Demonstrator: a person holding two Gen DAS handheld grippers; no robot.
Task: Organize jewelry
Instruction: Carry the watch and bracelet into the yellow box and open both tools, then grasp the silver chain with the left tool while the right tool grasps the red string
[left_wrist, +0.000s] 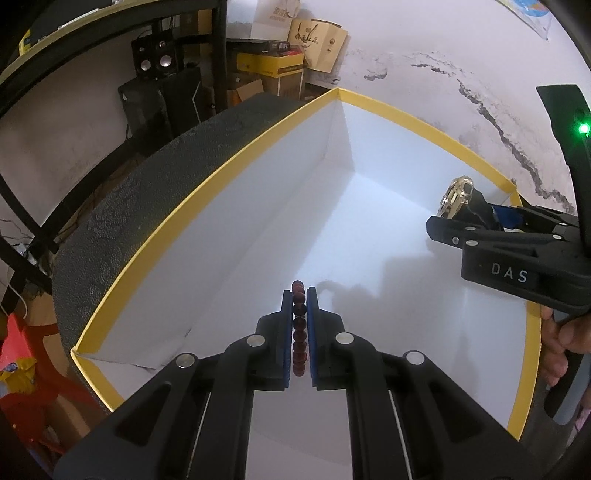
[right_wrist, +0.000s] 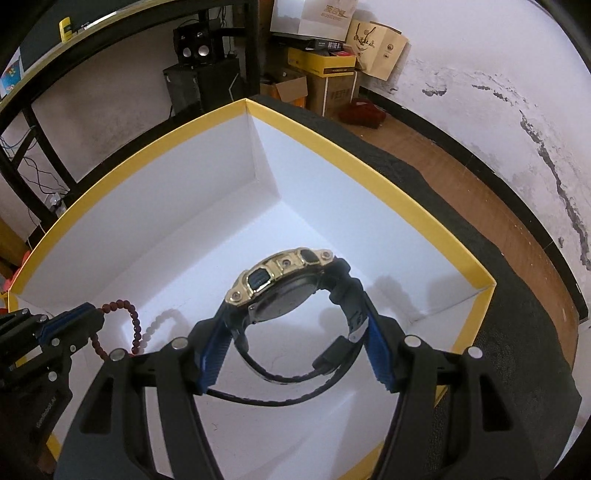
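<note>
Cracked white wall and stacked cartons stand behind a dark worktop (right_wrist: 524, 354) carrying a yellow-rimmed white box (left_wrist: 207, 192). Over its floor, left fingers (left_wrist: 299, 306) pinch a bead bracelet (right_wrist: 127, 321); right fingers (right_wrist: 295, 332), spread wide, clamp a gold-cased watch (right_wrist: 280, 284).

"DAS" in pale letters on the right gripper (left_wrist: 448, 225) body, other box print unreadable

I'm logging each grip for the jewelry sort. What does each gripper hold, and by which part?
The left gripper pinches the dark red bead bracelet across its strand. The right gripper holds the gold-cased watch by its black strap, pads on opposite sides of the loop.
</note>
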